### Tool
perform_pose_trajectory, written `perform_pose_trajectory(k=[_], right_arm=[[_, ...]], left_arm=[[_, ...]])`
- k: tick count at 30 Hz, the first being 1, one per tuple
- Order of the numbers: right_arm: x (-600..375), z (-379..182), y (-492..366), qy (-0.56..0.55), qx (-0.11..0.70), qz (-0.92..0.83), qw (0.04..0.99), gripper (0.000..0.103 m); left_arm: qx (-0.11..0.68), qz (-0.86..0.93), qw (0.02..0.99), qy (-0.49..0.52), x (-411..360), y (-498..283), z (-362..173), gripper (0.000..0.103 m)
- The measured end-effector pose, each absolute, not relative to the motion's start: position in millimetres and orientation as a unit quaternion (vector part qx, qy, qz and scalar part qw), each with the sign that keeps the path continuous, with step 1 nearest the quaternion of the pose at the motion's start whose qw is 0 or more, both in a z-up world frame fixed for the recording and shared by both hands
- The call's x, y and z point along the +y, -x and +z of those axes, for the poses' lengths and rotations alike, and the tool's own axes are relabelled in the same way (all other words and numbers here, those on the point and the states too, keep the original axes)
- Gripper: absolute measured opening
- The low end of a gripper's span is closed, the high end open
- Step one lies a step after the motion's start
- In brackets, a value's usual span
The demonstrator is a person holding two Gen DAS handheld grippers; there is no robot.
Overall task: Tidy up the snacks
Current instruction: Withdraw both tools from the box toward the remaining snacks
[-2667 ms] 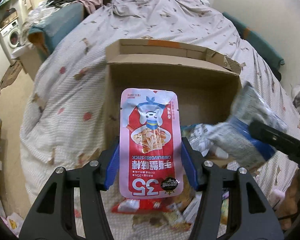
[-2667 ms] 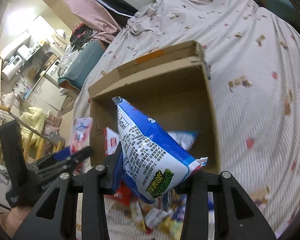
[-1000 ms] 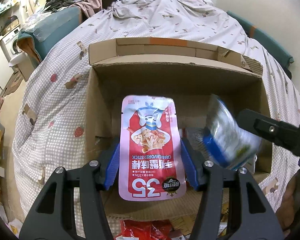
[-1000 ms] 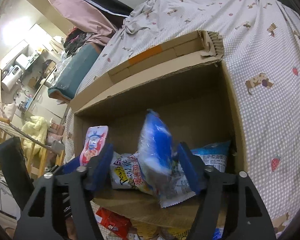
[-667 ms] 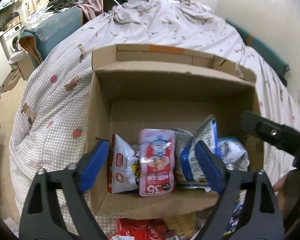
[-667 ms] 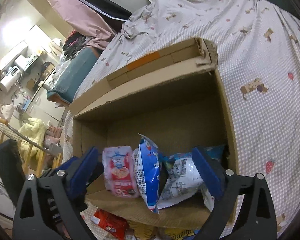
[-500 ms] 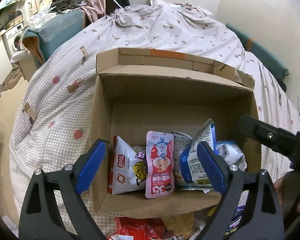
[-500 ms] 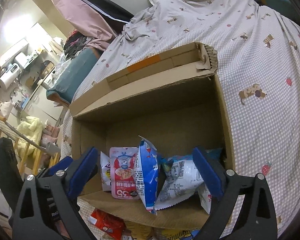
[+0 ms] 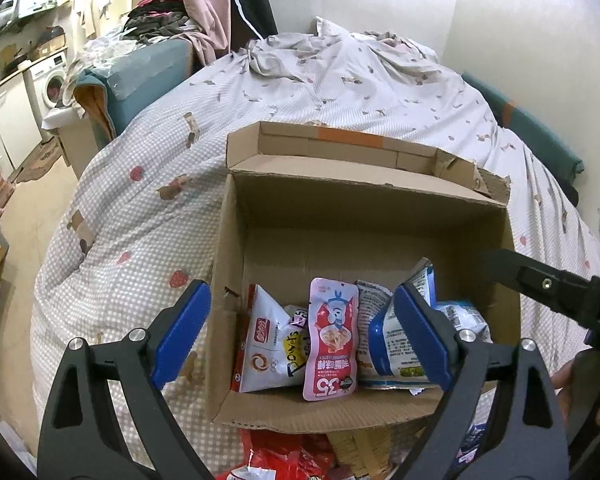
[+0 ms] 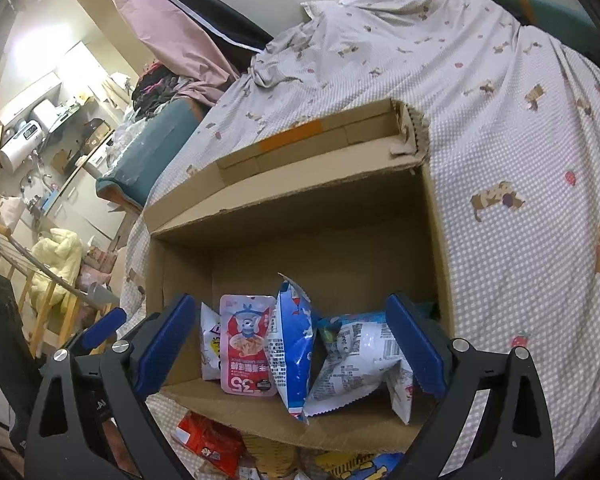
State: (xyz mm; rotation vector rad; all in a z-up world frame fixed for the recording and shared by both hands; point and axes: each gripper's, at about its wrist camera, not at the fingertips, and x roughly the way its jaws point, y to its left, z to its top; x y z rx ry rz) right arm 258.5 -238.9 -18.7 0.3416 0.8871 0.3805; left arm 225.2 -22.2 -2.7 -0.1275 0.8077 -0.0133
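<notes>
Now both tools gape empty; pink pouch (image 9: 332, 340) stands in carton (image 9: 364, 216).

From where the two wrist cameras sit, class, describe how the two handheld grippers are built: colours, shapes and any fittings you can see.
The left gripper and the right gripper look alike: black, angular frames with triangular cut-outs, forking into two fingers. Each finger ends in a long, flat blue pad, and round silver screw heads sit on the frame. Beside the left gripper, the right one shows as a black bar. No cables or sleeves are visible.
</notes>
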Motion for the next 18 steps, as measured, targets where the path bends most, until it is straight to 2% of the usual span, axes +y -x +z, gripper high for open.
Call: perform_pose_trajectory(k=[18], right_arm=[[-245.0, 8.1, -200.5, -0.142, 0.405, 0.182, 0.884, 0.098]], left_arm=[[0.375, -0.007, 0.924, 0.075, -8.8, -171.3, 27.2, 0.091]])
